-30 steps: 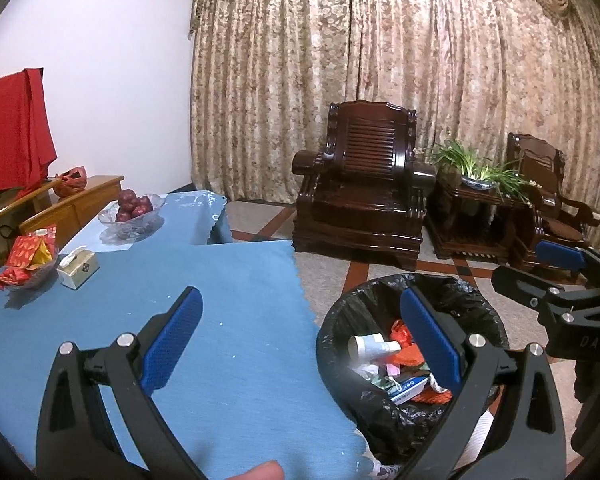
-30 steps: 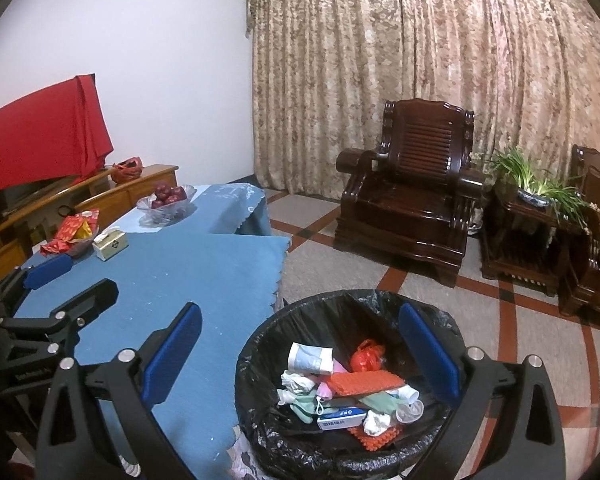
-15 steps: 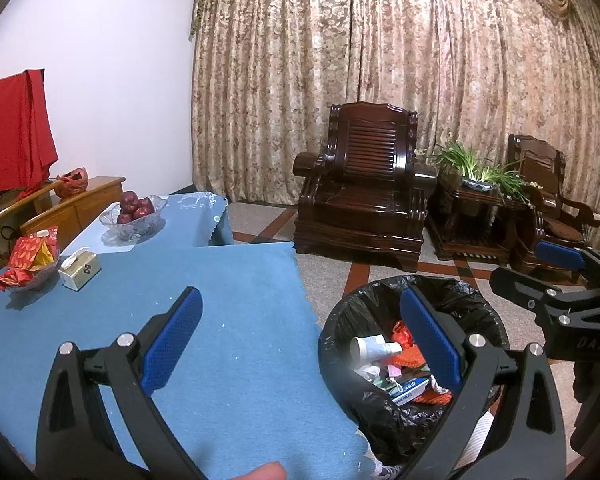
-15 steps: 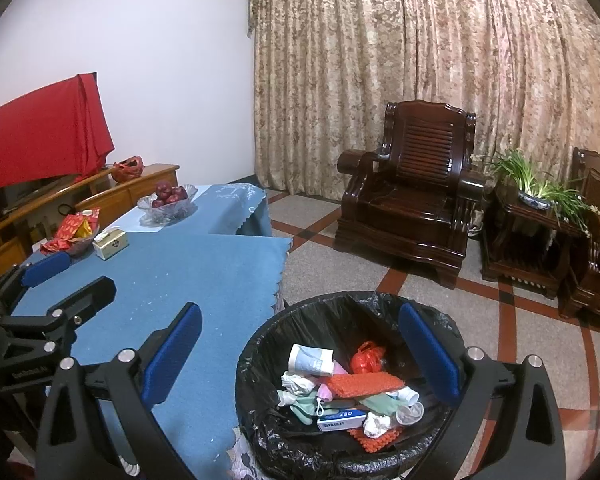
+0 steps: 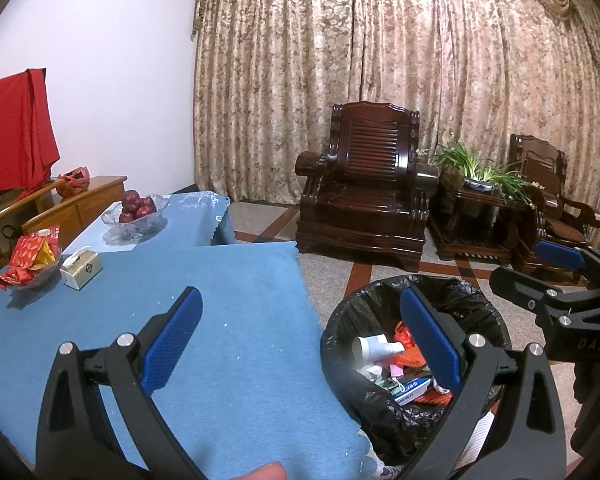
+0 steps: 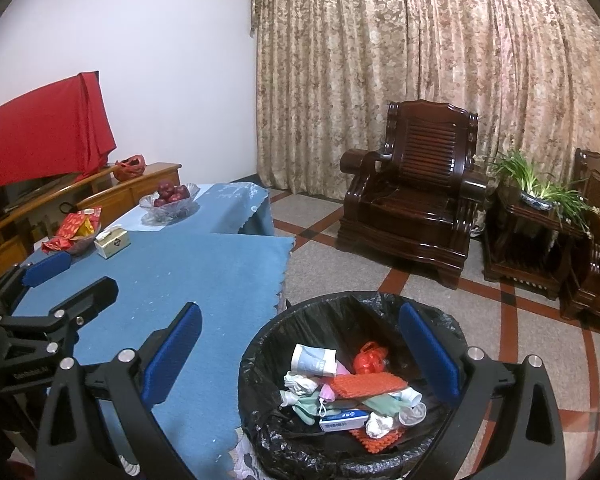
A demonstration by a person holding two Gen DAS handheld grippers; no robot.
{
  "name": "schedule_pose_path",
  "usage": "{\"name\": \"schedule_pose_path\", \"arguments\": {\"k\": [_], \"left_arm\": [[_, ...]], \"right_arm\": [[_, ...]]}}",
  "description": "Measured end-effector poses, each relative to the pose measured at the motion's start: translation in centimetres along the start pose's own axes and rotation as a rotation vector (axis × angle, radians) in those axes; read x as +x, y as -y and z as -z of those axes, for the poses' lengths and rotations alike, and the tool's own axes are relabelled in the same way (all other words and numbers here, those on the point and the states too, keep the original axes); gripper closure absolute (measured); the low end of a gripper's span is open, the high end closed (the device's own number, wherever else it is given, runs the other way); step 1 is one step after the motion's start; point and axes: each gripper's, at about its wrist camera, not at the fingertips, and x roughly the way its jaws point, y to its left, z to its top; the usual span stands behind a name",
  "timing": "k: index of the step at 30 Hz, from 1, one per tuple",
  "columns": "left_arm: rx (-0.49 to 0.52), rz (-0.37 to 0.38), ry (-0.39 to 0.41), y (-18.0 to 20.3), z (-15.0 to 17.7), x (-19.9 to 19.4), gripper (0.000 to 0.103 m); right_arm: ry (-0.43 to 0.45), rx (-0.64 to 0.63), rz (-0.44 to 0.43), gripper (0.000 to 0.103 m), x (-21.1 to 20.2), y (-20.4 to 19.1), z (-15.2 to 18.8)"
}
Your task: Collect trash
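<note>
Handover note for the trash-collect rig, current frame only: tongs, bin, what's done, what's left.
Left tongs: open, holding nothing, over the near edge of the blue tablecloth.
Right tongs: open, holding nothing, over the trash bin.
Bin: black-lined, on the floor at the table's right edge, already holding a white tube, orange mesh, a small blue-and-white box and crumpled tissues.
Done: the near part of the cloth shows only small white specks.
Left, probably: check the far end, where a dish of red wrappers, a tissue box and a fruit bowl stand; whether the wrappers count as trash is unclear.
</note>
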Motion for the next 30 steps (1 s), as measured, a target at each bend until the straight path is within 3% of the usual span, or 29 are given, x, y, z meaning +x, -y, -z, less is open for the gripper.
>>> {"name": "schedule_pose_path", "arguments": {"k": [30], "left_arm": [[-0.002, -0.001, -0.003, -0.42, -0.03, 0.01, 0.007]], "right_arm": [[0.001, 0.002, -0.001, 0.006, 0.13, -0.03, -0.07]]}}
